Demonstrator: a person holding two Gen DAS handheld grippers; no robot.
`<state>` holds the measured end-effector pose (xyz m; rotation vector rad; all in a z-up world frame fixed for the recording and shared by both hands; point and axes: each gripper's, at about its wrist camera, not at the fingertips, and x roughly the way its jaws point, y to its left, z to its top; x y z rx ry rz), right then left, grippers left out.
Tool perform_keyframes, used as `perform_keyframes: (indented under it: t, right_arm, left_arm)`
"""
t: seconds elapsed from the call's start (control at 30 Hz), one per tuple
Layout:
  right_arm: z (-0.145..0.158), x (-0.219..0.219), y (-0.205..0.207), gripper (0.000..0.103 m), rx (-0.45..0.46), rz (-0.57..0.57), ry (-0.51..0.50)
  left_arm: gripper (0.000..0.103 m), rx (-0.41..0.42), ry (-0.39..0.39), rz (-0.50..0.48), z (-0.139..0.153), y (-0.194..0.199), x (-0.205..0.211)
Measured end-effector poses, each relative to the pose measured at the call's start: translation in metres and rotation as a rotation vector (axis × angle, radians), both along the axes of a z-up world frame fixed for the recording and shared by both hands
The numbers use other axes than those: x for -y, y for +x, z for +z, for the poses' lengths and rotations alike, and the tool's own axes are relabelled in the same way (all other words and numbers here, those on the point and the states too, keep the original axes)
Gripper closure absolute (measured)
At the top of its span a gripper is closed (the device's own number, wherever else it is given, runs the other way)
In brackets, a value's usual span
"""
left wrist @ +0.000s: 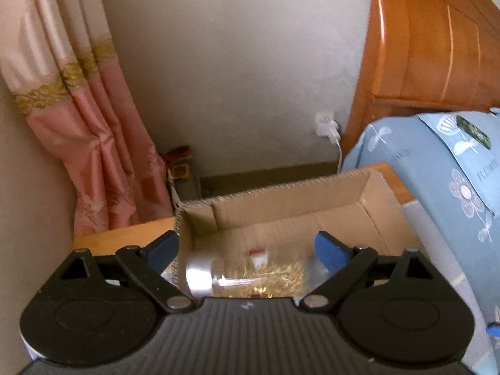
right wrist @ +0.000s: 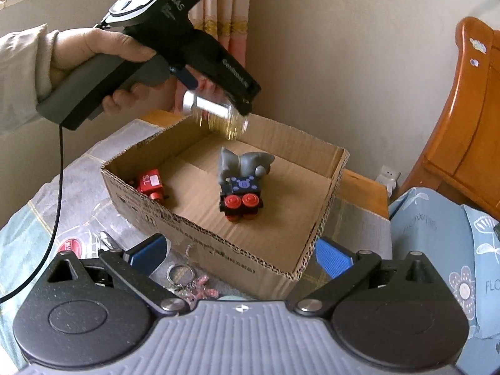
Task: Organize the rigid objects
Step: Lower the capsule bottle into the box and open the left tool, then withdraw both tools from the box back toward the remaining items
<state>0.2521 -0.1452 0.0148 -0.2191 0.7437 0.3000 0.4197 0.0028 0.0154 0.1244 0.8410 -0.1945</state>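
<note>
My left gripper is open above an open cardboard box. A clear jar with a silver cap and gold filling lies sideways between and below its fingers, blurred; whether it touches the pads I cannot tell. In the right wrist view the same jar hangs in the air just under the left gripper, above the box. In the box stand a grey elephant toy on a black block with red wheels and a red toy. My right gripper is open and empty in front of the box.
A keyring with pink charms, a clear packet with a red label and a metal piece lie on the grey cloth before the box. A blue floral pillow and wooden headboard are at right. Pink curtain at left.
</note>
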Motion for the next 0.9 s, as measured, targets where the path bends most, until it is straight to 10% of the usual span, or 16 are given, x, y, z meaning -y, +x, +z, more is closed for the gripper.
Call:
perform_keyframes:
  t: [0.9]
  right_arm:
    - [0.002, 0.009, -0.059, 0.000, 0.005, -0.106, 0.070]
  left_arm:
    - [0.003, 0.102, -0.015, -0.049, 0.037, -0.123, -0.033]
